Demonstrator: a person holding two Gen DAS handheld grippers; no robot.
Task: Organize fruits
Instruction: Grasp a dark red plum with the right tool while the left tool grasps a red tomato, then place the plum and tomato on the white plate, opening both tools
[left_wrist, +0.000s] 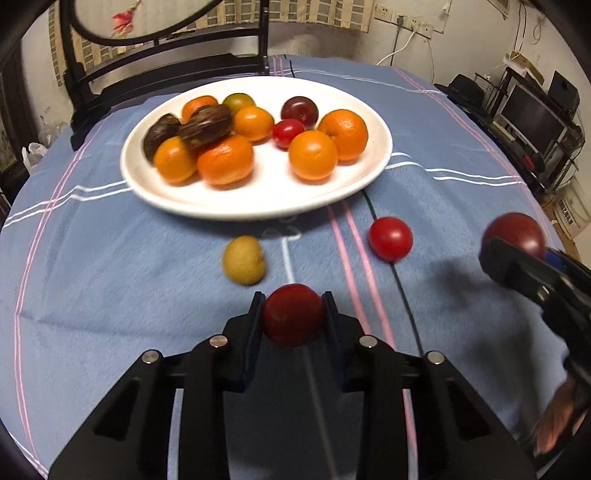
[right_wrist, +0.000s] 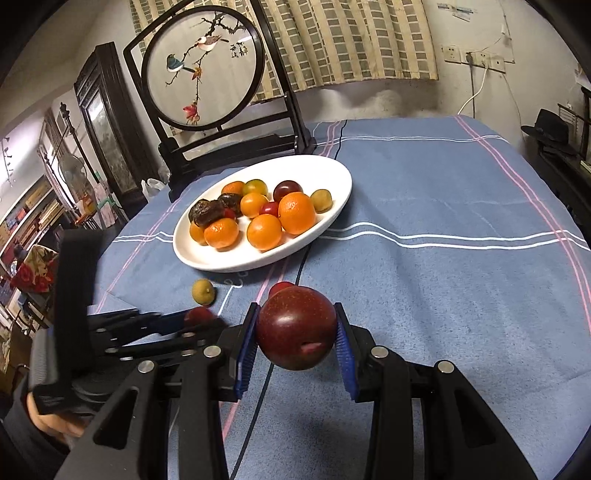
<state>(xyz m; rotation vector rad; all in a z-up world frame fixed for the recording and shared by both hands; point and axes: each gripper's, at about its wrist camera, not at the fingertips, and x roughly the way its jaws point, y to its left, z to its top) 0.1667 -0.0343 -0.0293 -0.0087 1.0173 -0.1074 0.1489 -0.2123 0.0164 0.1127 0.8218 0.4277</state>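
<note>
Red fruit (left_wrist: 293, 319) pinched btwn left claw (left_wrist: 293, 306) pads.

Red tomato (right_wrist: 281, 287) mostly hidden behind the held plum (right_wrist: 296, 328).

L gripper (left_wrist: 293, 312) pinched shut on small red fruit (left_wrist: 293, 319); R gripper (right_wrist: 295, 328) clamps plum (right_wrist: 296, 328), at L's 3 o'clock.

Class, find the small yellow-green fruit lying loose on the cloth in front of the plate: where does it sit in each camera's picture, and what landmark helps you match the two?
Left wrist view: the yellow-green fruit lies just left of centre, below the plate.
Right wrist view: the same fruit sits left of centre, below the plate's near rim.
Shared landmark: the white plate of oranges.
</note>
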